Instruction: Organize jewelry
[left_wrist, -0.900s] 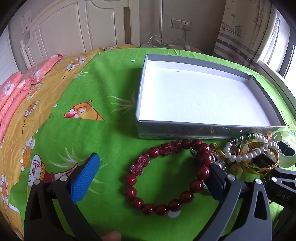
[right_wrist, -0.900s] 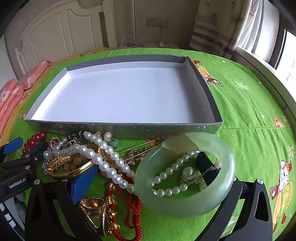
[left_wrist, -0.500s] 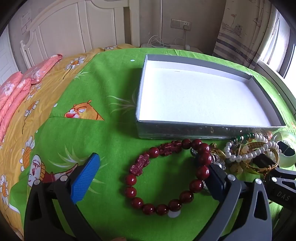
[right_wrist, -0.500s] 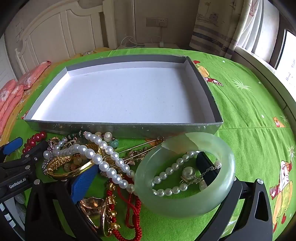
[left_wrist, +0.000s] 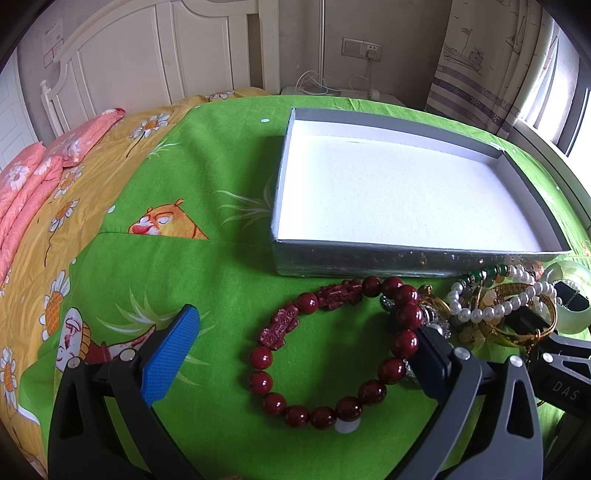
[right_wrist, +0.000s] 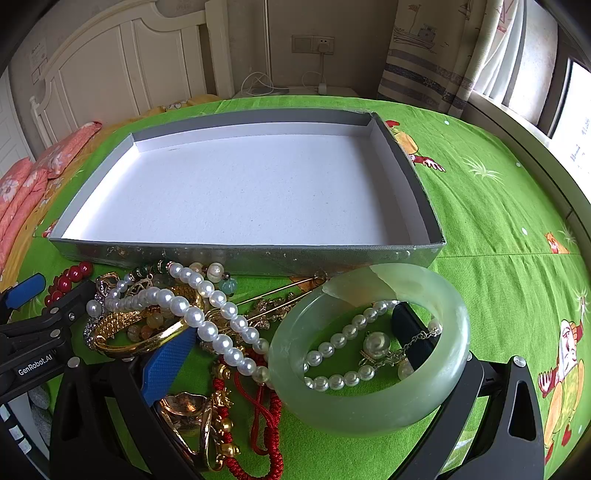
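An empty grey box (left_wrist: 406, 254) with a white floor lies on the green sheet; it also shows in the right wrist view (right_wrist: 240, 254). In front of it a dark red bead bracelet (left_wrist: 332, 347) lies between the open fingers of my left gripper (left_wrist: 295, 354). To its right is a jewelry heap with a pearl strand (right_wrist: 207, 317), a gold bangle (right_wrist: 140, 332), red cord (right_wrist: 266, 406) and a pale green jade bangle (right_wrist: 369, 350). My right gripper (right_wrist: 291, 343) is open, its fingers either side of the jade bangle's near-left rim.
The green cartoon sheet (left_wrist: 184, 184) covers a bed with a yellow flowered cover (left_wrist: 55, 229) and pink pillows (left_wrist: 22, 184) at the left. A white headboard (left_wrist: 147, 55), a wall socket with cables (left_wrist: 362, 48) and a curtained window (right_wrist: 443, 55) stand behind.
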